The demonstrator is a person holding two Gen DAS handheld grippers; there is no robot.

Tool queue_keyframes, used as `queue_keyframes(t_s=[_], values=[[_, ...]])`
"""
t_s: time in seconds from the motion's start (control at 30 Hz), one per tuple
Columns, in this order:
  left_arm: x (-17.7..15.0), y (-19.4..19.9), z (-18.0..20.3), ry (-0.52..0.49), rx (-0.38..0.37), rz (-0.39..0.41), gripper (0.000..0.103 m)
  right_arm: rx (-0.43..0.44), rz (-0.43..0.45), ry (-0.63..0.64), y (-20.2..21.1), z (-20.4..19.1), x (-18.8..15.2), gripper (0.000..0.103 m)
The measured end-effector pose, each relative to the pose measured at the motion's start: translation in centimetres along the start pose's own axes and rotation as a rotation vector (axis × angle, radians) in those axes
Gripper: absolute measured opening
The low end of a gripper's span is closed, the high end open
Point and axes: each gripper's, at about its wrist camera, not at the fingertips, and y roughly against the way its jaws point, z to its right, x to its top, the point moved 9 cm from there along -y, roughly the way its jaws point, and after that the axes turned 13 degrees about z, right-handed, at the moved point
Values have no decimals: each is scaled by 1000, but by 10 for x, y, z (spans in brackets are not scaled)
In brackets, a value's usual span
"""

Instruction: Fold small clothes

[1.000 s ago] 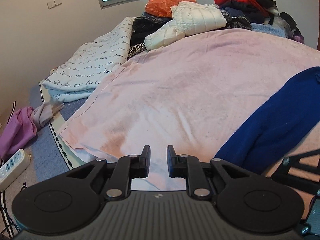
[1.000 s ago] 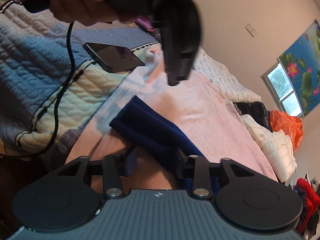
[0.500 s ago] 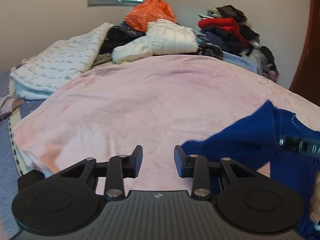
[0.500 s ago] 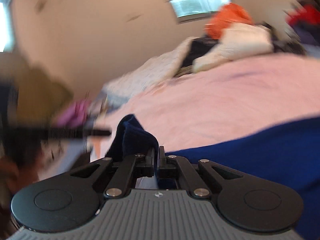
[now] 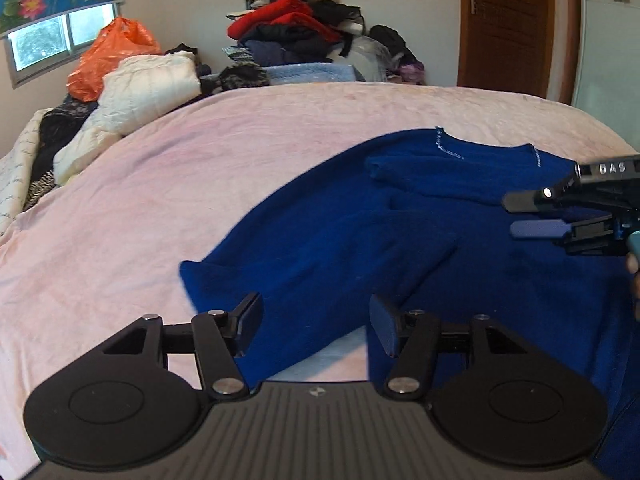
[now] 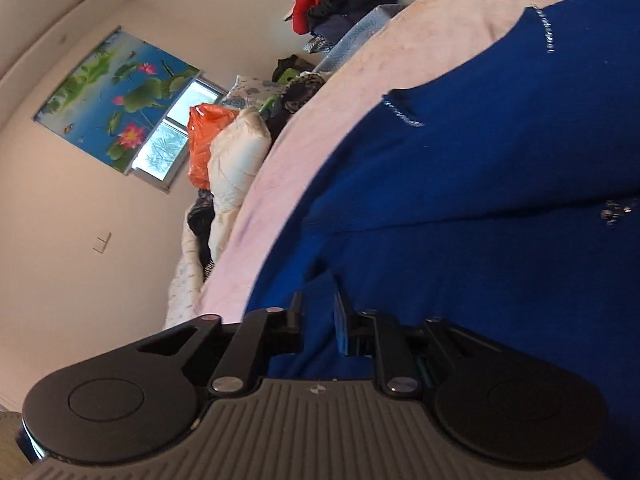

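Note:
A dark blue sweater (image 5: pixel 400 232) lies spread on the pink blanket (image 5: pixel 160 184), with one sleeve folded across its body and a silver-trimmed neckline at the far side. My left gripper (image 5: pixel 316 326) is open and empty, hovering just above the sweater's near edge. My right gripper (image 5: pixel 516 216) enters the left wrist view from the right, above the sweater's body, fingers slightly apart. In the right wrist view my right gripper (image 6: pixel 320 322) is open with a narrow gap, low over the sweater (image 6: pixel 480 200), holding nothing.
A white padded jacket (image 5: pixel 140 88), an orange plastic bag (image 5: pixel 108 56) and a heap of red and dark clothes (image 5: pixel 296 28) lie at the far side of the bed. A brown door (image 5: pixel 508 24) stands at the right.
The right gripper carried the sleeve across onto the sweater's body and opened, letting it go. The left gripper swung right over the sweater and opened wider.

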Motion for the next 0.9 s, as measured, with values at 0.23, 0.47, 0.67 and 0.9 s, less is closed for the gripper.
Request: queue_keyframes(t_s=[0.23,0.47,0.67,0.9], values=[[0,-10,19,30,-38,-10,58,8,-111,5,-41,-22,-36,58],[4,-19,39,-27,-61,12,59,-30,-105,-25,-82,-27,-44,40],[9,-32,62,-125,-76,85,71,-32,-66,-14,-82,-29,-38,9],[23,-47,90,-301,-20,209,71,44,-17,42,-51,-52,-14,9]])
